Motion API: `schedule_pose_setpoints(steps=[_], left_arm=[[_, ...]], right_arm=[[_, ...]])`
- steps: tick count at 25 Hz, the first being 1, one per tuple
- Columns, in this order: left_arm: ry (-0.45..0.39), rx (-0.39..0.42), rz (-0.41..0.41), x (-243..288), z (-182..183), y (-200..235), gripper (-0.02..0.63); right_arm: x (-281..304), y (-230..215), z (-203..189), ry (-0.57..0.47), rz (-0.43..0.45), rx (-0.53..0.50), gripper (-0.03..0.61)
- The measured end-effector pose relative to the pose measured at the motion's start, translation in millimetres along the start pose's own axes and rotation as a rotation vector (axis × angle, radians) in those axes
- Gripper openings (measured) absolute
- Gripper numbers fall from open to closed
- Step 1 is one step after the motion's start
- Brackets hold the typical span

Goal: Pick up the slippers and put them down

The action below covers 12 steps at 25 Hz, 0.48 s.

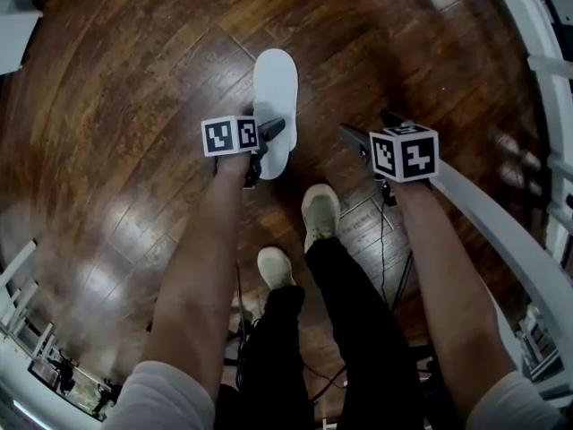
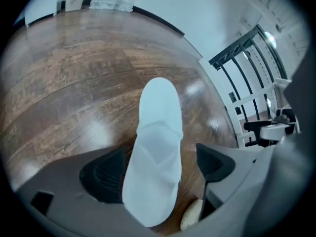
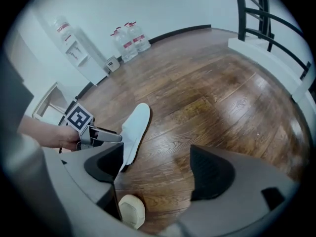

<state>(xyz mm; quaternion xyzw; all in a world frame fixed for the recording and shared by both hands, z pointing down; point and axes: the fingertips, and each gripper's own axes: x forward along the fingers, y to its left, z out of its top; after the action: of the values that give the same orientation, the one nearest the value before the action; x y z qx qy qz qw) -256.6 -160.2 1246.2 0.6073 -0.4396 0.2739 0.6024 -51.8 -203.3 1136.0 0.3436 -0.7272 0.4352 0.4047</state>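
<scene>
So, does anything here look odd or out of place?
Only one white slipper lies on the wood floor; no partner shows in any view. It lies flat and looks intact, between the open jaws of the left tool. Nothing looks spilled or broken.

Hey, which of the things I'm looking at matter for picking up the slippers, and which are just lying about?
Part of the job:
- white slipper, between the jaws of the open left tool
- right tool, open and empty

Just lying about:
- water bottles
- water dispenser
- railing
</scene>
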Motion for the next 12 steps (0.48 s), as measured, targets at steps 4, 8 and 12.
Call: schedule_pose_setpoints(steps=[4,8,12], left_arm=[[0.066,0.075,0.055,-30.7,-6.6,6.2,0.541],[0.103,0.150,0.061,-103.4,-11.3,-17.3,0.541],[0.118,0.201,0.058,-189.8,-7.8,-60.6,0.541]], right_arm=[[-14.4,15.4,-9.3,0.030,-0.009,0.000,0.428],[-64.4,51.8,-3.4,0.041,0.001,0.008,0.428],[-138.1,84.2,5.9,0.036,-0.008,0.014,0.428]])
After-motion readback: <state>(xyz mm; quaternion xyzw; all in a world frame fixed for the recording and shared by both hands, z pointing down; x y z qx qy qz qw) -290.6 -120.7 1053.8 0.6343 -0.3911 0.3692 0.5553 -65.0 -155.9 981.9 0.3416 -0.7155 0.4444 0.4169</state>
